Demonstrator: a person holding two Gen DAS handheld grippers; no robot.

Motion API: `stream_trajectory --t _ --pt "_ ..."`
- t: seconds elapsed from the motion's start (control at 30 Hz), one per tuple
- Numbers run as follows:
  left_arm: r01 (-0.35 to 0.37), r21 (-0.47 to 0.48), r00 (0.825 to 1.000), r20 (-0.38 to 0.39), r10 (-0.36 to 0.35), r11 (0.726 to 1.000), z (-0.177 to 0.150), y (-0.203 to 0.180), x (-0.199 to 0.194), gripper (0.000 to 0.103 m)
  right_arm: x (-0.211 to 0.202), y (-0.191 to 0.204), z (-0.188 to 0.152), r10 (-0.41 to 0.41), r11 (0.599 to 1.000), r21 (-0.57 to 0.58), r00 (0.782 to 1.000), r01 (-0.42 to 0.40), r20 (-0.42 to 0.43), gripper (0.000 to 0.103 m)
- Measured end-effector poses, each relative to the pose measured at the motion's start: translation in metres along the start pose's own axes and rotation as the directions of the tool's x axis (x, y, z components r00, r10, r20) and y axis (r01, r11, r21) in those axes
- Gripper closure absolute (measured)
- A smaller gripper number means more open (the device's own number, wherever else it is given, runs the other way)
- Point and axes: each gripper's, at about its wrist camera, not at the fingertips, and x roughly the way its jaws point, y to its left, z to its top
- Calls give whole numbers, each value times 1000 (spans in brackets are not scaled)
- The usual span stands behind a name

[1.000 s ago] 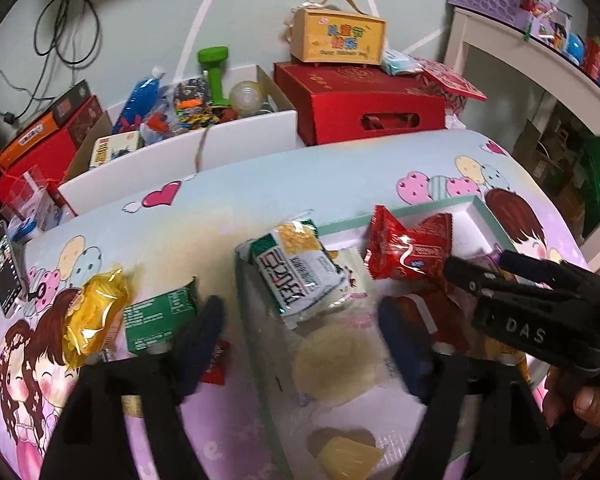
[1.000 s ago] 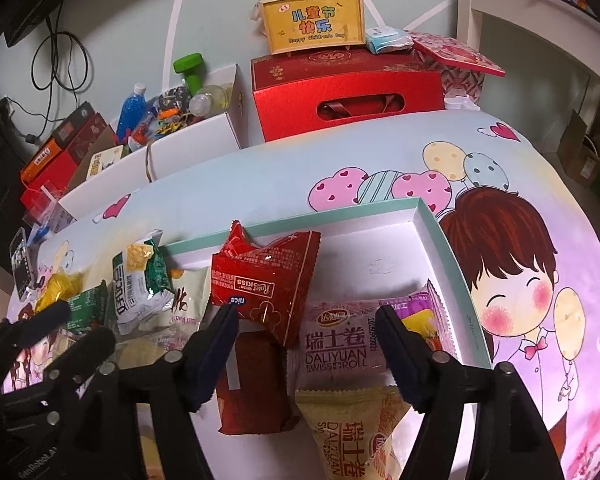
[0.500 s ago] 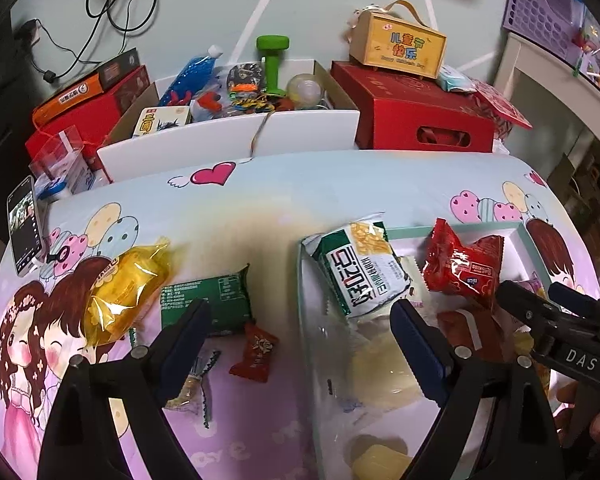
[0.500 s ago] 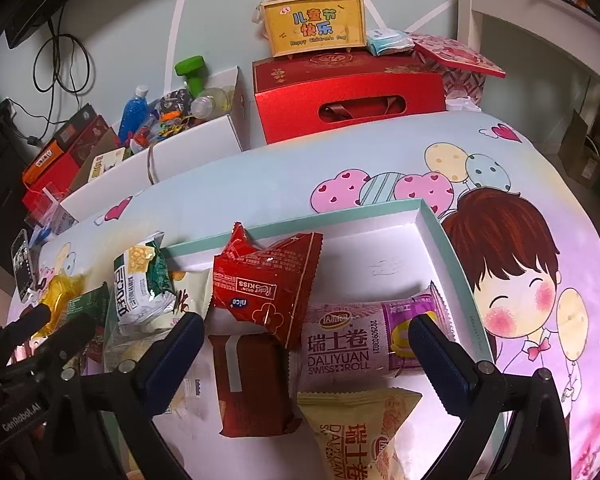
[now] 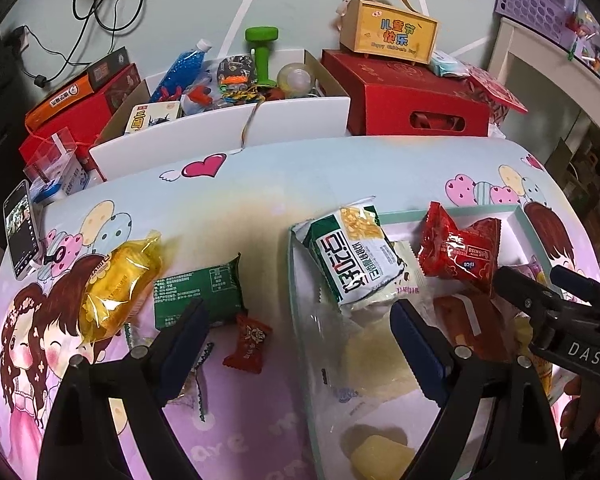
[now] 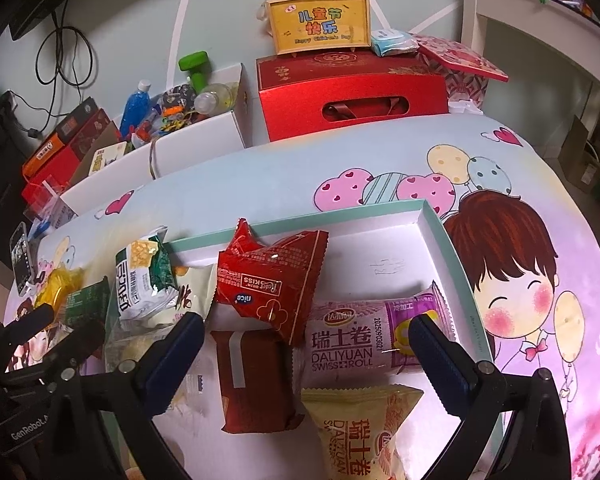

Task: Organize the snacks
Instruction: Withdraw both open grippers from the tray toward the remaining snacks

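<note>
Both my tongs are spread wide, nothing gripped. Left tongs [image 5: 296, 344] hang over the left wall of the teal-rimmed tray [image 5: 300, 320]; right tongs [image 6: 306, 354] hang over the tray's middle.

Landmark = tray, sitting on the cartoon-print surface [image 5: 300, 172].

Left of the tray, loose on the surface:
- small red candy [image 5: 247, 342], nearest the tray wall, between my left fingers
- green packet [image 5: 198, 294], just beyond the candy, long axis running toward the tray
- yellow bag [image 5: 116, 292], left of and touching the green packet, long axis diagonal
- phone [image 5: 20, 236] at the far left edge of the surface

In the tray:
- green-and-white packet [image 5: 352, 260] at the back-left corner, overhanging the rim, lying on other wrappers
- red Nice packet [image 6: 268, 284], propped against the back wall, print upside down to me
- dark red bar [image 6: 252, 384] in front of it, long axis pointing away from me
- purple Daliyuan Swiss roll [image 6: 364, 344], long axis across the tray, its right end under my right finger
- yellow Daliyuan pack [image 6: 360, 432] nearest me

Bare tray floor at the back-right corner. Bare surface between the tray's back wall and the white cardboard box [image 5: 220, 128] and red gift box [image 5: 412, 100] behind it. Right tongs [image 5: 556, 312] also show in the left view, over the tray's right side.
</note>
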Motion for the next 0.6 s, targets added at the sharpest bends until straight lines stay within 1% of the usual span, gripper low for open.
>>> stream_trajectory --t 0.37,0.6 --pt "-14 24 1000 -17 14 1000 -2 1 -7 12 -17 13 0 -11 999 -35 1000 11 5 0" --pt "-25 5 999 -21 25 1000 -3 14 -18 12 -28 21 0 -9 999 -46 1000 10 27 0"
